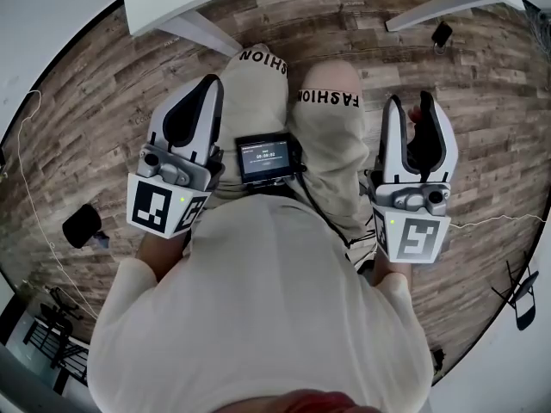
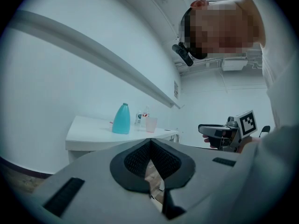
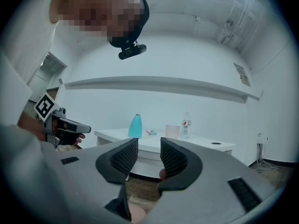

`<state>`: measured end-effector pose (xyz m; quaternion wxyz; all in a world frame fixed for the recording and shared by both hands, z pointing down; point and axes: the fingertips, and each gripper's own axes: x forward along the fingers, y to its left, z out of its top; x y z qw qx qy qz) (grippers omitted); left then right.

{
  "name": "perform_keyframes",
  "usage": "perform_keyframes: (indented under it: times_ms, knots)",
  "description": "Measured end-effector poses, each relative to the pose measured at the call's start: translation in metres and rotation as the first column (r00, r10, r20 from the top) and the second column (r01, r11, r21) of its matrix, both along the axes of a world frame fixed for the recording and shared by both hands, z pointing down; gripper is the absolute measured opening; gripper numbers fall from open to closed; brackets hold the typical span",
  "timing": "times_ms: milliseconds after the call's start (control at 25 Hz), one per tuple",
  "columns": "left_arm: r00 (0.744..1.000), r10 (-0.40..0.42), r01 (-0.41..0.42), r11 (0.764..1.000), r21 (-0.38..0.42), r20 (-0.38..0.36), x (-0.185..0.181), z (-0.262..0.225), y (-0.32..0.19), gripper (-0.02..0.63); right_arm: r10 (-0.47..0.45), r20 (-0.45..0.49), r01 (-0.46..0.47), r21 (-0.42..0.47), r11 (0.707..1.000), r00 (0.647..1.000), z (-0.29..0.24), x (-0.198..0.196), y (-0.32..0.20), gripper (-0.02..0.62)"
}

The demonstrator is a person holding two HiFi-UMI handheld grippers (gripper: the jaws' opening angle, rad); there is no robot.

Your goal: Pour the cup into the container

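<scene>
step: reach, not begun | left gripper (image 2: 149, 146): jaws together, empty | right gripper (image 3: 145, 149): jaws apart, empty | pink cup (image 3: 172, 131): upright on white table (image 3: 205, 143), near teal bottle (image 3: 135, 126), well apart from both grippers | advice: grip mid-wall, carry level

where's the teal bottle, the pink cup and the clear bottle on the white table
teal bottle (image 3: 135, 127): right gripper view, middle of its body
pink cup (image 3: 172, 131): right gripper view, on its side wall
clear bottle (image 3: 186, 123): right gripper view, on its label

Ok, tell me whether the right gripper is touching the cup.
Apart: right gripper view shows the cup on the table, far beyond the open right gripper.
</scene>
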<state>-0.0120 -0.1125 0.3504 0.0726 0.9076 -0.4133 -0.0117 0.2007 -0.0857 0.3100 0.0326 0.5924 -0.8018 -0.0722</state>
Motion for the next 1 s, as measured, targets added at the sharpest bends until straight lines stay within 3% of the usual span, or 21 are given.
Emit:
perform_keyframes:
  times_ms: [1000]
  knots:
    - [0.999, -0.051, 0.051, 0.997, 0.062, 0.006, -0.009, -0.05, -0.055, 0.011, -0.068, -0.075, 0.066, -0.029, 0.997, 0.995, -0.031, 0.006, -0.075, 0.152]
